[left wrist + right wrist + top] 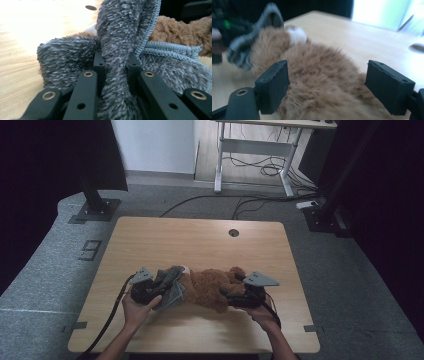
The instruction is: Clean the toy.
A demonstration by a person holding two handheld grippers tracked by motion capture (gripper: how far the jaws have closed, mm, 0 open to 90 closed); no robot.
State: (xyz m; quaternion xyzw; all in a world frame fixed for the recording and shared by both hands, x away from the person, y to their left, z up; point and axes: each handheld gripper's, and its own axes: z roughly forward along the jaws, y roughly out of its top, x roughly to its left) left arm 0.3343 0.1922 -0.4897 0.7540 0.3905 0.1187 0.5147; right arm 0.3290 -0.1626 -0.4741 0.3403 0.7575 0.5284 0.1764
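one fluffy grey cloth, shaggy brown plush

Camera layout: one fixed overhead view, two close gripper-mounted views.
The high view looks forward and down on the table; both gripper views sit near the brown plush toy, sharing it and the grey cloth, apparently from opposite sides.

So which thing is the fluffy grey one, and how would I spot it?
Look at the wooden table, near its front edge where the brown teddy lies. The grey cloth lies at the teddy's left end, pinched by the left hand-held gripper. It alone is grey, with a stitched hem.
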